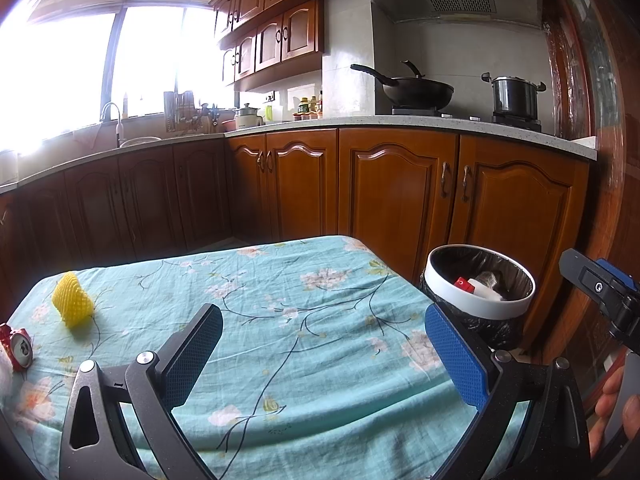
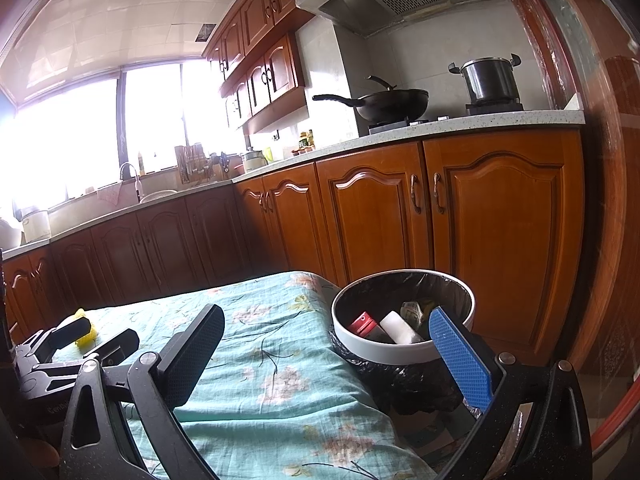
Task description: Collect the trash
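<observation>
Foam net [image 1: 73,300] and can [image 1: 18,349] on table [image 1: 312,320] (bin [image 1: 480,304] right)

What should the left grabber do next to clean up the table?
Probably swing the open, empty left gripper left toward the yellow foam net. The net and a crushed red can lie on the tablecloth, while the bin beside the table already holds some trash. The right gripper is open and empty near the bin.

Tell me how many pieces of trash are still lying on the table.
2. A yellow foam net sits near the tablecloth's far left corner, and a crushed red can lies at the left edge. More could be out of frame.
</observation>
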`<move>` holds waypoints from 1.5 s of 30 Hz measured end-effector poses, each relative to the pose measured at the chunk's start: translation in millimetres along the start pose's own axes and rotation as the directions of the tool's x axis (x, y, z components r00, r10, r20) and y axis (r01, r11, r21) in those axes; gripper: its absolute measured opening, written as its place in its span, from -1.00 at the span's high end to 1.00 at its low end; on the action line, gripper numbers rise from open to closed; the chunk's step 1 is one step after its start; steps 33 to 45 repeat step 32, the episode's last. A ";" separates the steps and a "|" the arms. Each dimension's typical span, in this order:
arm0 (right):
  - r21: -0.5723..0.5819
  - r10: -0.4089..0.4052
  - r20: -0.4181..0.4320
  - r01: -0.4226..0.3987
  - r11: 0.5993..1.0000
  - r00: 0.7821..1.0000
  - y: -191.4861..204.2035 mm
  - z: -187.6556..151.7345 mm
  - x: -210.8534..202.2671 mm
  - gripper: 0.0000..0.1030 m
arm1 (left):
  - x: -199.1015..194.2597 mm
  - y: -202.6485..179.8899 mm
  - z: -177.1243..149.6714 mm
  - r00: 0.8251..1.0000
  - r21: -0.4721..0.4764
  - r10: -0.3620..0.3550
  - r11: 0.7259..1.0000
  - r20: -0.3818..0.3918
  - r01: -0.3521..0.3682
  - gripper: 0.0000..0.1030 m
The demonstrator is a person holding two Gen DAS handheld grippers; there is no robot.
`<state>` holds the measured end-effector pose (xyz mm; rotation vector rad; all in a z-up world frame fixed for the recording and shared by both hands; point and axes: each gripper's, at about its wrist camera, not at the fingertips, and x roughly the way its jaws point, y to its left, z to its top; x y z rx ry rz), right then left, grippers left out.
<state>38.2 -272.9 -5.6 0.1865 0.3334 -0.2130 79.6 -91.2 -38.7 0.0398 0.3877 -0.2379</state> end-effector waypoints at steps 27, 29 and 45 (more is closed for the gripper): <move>0.010 0.011 -0.021 -0.011 1.000 1.000 7.6 -0.3 5.2 -1.00 | 2.3 13.2 2.1 1.000 -0.016 -0.016 1.000 -0.013 0.016 -0.99; 0.011 0.015 -0.024 -0.015 1.000 1.000 9.2 0.9 6.0 -1.00 | 1.6 15.9 4.0 1.000 -0.024 -0.023 0.999 -0.011 0.023 -0.99; 0.009 0.022 -0.026 -0.022 1.000 0.999 10.4 4.3 8.3 -1.00 | 2.8 18.9 5.3 0.999 -0.032 -0.032 0.999 -0.014 0.032 -0.99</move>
